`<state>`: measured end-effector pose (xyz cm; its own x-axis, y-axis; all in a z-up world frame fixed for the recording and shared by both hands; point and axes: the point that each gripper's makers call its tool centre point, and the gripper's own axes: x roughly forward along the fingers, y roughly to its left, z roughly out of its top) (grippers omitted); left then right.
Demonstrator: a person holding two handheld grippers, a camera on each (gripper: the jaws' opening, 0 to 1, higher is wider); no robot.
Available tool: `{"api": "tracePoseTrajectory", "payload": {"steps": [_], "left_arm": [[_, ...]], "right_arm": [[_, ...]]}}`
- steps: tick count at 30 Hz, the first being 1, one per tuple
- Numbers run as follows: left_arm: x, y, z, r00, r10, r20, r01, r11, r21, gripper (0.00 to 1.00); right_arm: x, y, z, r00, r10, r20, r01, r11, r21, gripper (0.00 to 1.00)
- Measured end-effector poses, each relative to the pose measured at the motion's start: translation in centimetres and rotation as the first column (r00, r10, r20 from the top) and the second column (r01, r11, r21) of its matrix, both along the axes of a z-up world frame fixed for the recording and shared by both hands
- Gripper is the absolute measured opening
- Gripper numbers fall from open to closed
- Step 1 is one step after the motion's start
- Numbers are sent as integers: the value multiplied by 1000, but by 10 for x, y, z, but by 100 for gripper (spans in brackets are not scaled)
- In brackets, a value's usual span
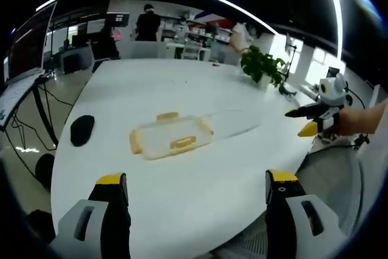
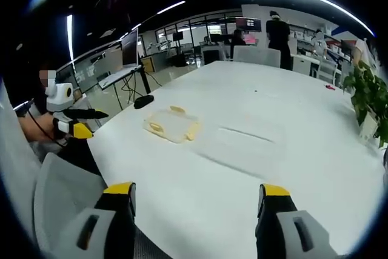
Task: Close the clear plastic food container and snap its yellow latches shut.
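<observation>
In the left gripper view our left gripper rises from the bottom of the frame with its two yellow-tipped jaws spread wide apart and nothing between them; just above the gap, near the middle of the frame, lies the container, a flat clear plastic box with yellow latches along its edges, resting on the white table; to its right a clear flat sheet lies on the table, though we cannot tell what it is; a dark mouse-like object sits near the table's left edge, and a potted plant stands at the upper right; at the right edge the right gripper reaches in, held by a hand. In the right gripper view our right gripper likewise shows its jaws wide apart and holding nothing at the bottom of the frame; the container lies well beyond them, left of centre on the table; the left gripper appears at the far left edge; the plant stands at the right edge.
</observation>
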<state>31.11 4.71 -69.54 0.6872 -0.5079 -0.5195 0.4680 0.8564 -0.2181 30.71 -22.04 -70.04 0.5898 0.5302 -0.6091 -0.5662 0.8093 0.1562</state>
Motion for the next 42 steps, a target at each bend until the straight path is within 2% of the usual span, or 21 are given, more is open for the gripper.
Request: {"api": "tracePoseTrajectory", "payload": {"steps": [8, 20, 42], "left_arm": [[0, -1, -2, 1000, -9, -5, 9, 1000, 5, 93], [3, -3, -2, 1000, -29, -10, 29, 1000, 12, 92], [11, -9, -6, 997, -70, -26, 71, 997, 31, 90]], "right_arm": [[-1, 3, -3, 1000, 5, -12, -5, 1000, 22, 82], [4, 9, -3, 999, 48, 16, -49, 999, 10, 77], [14, 11, -4, 997, 81, 7, -81, 997, -4, 75]]}}
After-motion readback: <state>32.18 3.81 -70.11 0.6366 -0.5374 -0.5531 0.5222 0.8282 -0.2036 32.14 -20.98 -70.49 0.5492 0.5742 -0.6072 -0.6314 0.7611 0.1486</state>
